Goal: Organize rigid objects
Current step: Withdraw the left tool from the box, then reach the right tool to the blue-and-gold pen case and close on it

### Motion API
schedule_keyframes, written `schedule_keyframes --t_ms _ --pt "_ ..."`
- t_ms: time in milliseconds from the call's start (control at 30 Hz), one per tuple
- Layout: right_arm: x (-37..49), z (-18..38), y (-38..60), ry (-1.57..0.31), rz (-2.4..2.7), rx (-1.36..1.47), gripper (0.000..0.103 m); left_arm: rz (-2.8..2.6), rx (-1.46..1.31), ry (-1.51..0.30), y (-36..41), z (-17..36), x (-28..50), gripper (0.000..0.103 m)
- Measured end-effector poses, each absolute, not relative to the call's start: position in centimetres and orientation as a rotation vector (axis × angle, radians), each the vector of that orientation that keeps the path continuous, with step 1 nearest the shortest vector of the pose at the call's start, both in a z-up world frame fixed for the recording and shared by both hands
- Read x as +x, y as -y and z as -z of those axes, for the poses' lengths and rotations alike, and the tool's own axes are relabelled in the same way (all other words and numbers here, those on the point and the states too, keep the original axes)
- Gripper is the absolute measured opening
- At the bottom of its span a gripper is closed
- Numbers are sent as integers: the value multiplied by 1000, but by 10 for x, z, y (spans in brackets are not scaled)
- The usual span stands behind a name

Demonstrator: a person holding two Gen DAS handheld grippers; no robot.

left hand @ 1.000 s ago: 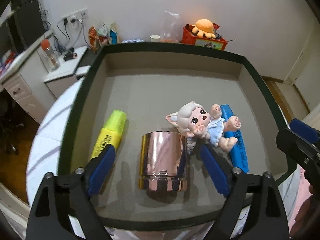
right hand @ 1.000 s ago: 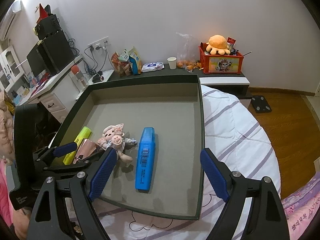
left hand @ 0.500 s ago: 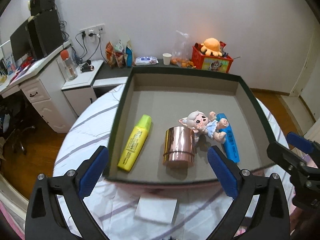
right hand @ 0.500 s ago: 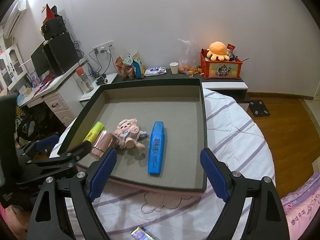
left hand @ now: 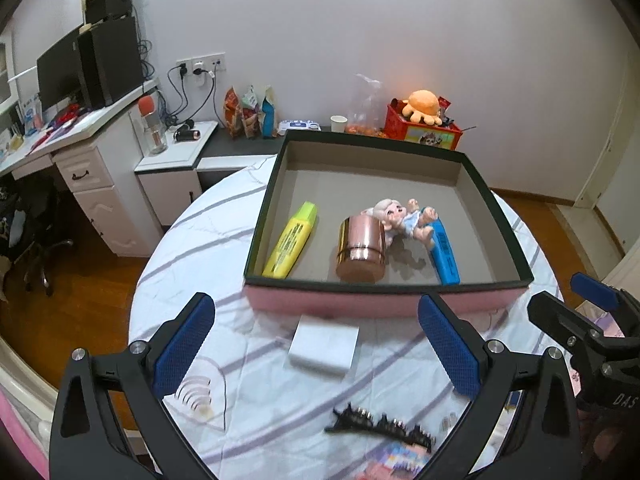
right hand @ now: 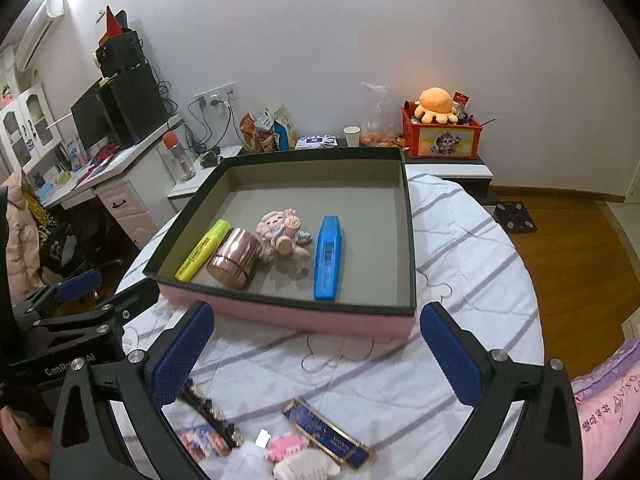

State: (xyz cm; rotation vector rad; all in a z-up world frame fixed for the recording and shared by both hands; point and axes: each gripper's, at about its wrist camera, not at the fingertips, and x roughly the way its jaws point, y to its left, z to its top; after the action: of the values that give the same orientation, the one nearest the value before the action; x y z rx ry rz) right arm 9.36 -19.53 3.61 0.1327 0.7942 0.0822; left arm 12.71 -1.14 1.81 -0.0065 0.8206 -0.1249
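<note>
Box on table holds yellow highlighter, copper cup, doll, blue marker. My left gripper and right gripper both spread, empty. Risk: hair clip thin, may slip.

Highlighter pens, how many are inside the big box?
2. The yellow highlighter lies by the box's left wall, and the blue highlighter lies right of the doll. None seem hidden.

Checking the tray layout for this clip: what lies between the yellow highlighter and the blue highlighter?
In both wrist views, the copper cup on its side and the doll leaning on it lie between the yellow highlighter and blue highlighter.
</note>
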Motion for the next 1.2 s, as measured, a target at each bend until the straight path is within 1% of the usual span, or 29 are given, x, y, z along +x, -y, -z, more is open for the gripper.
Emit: schedule_keyframes --t_ms 167,533,900,933,967,1000,1067,1100,1200 --pt "79 -29 199 -811 -85 129 103 115 -8 -831 7 -13 110 103" --pt "61 12 217 -928 -68 115 103 100 -29 -868 1 3 92 103" --pt "69 35 200 -1016 -135 23 103 98 -12 -899 3 17 88 103" --pt "70 36 199 -1021 -138 16 102 93 -16 -903 2 18 89 103" --pt "73 38 198 -1032 -144 4 97 91 -19 -907 1 19 90 103" --pt "75 40 197 -1041 -143 -4 95 89 -21 -910 0 20 90 103" --pt "79 43 196 -1060 -142 -24 93 84 -22 -914 -2 23 91 103" --pt "81 45 195 -1066 -144 -31 90 82 -22 -917 -3 24 92 103" --pt "86 49 194 -1094 -162 -53 86 83 -25 -926 -3 27 95 103"
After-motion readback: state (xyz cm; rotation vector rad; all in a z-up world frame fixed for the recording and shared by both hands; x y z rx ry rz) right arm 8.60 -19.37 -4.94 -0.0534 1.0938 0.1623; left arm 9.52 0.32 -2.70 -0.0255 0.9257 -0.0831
